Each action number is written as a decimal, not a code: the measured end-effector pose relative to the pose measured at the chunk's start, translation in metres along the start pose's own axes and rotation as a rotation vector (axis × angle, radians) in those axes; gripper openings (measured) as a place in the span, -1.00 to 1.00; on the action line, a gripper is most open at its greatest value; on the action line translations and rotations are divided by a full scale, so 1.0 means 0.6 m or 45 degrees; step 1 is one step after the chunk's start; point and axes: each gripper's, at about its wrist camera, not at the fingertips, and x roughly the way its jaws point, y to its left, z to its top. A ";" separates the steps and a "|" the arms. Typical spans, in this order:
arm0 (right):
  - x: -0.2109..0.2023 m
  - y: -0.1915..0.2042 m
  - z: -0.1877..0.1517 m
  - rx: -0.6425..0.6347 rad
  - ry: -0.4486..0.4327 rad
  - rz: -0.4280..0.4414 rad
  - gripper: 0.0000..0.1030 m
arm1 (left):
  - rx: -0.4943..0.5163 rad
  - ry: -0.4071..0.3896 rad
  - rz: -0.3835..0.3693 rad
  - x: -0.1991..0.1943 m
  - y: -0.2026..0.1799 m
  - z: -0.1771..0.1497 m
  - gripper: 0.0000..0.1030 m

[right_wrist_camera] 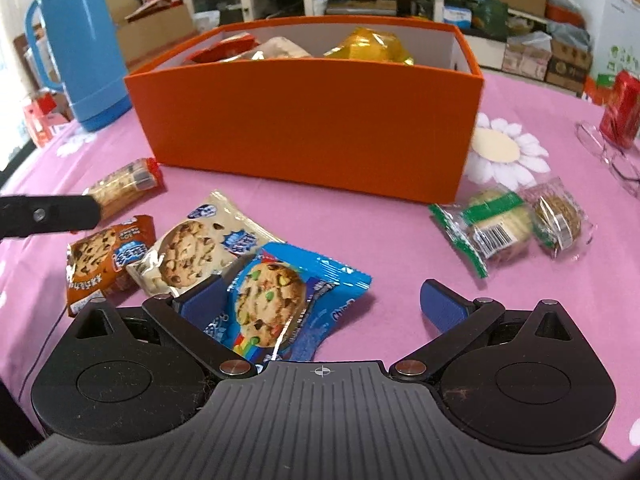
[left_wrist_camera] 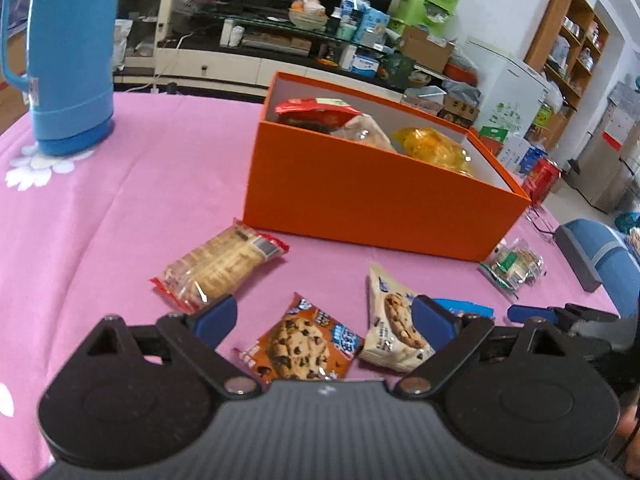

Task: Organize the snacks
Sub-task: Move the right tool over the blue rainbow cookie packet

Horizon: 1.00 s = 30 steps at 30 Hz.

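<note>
I count six loose snack packets on the pink tabletop [right_wrist_camera: 360, 240]: three cookie packets, two small round-biscuit packets and one long cracker packet. The brown cookie packet [left_wrist_camera: 298, 342] lies between the fingers of my left gripper [left_wrist_camera: 324, 320], which is spread wide and holds nothing. The white cookie packet [left_wrist_camera: 394, 326] sits at its 2 o'clock, partly behind the right finger, and the long cracker packet [left_wrist_camera: 220, 266] lies at 11 o'clock.

My right gripper [right_wrist_camera: 324, 306] is also wide open and empty. The blue cookie packet [right_wrist_camera: 280, 300] lies between its fingers, against the left one. The green-striped biscuit packet [right_wrist_camera: 486, 228] and the clear biscuit packet [right_wrist_camera: 558, 216] touch each other at 2 o'clock.

One orange box [right_wrist_camera: 308, 120] stands at 12 o'clock, open-topped, with a red packet [left_wrist_camera: 316, 110], a clear packet [left_wrist_camera: 364, 130] and a yellow packet [left_wrist_camera: 436, 148] inside. Bare cloth separates the box's near wall from the cookie packets. One blue thermos [left_wrist_camera: 70, 52] stands far off at 10 o'clock, one red can [right_wrist_camera: 622, 108] near the tabletop's edge at 2 o'clock.
</note>
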 end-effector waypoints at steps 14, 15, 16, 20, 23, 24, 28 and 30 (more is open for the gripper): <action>-0.020 -0.098 -0.020 0.241 0.002 -0.040 0.81 | 0.364 0.133 0.026 0.024 -0.014 -0.016 0.80; -0.021 -0.098 -0.020 0.233 0.001 -0.038 0.81 | 0.423 0.139 0.002 0.024 -0.016 -0.014 0.80; -0.022 -0.094 -0.019 0.223 -0.002 -0.035 0.81 | 0.474 0.159 -0.026 0.027 -0.013 -0.010 0.80; -0.025 -0.085 -0.020 0.176 0.001 -0.008 0.81 | 0.553 0.289 -0.146 0.056 0.001 -0.003 0.80; -0.025 -0.079 -0.020 0.157 0.003 0.004 0.81 | 0.595 0.282 -0.114 0.071 0.001 -0.006 0.80; -0.026 -0.076 -0.021 0.147 0.002 0.007 0.81 | 0.583 0.282 -0.113 0.075 0.001 -0.008 0.80; -0.019 -0.060 -0.023 0.092 0.023 0.011 0.81 | 0.584 0.291 -0.094 0.088 -0.007 -0.014 0.73; -0.014 -0.055 -0.022 0.073 0.031 0.006 0.81 | 0.592 0.270 -0.091 0.086 -0.012 -0.017 0.63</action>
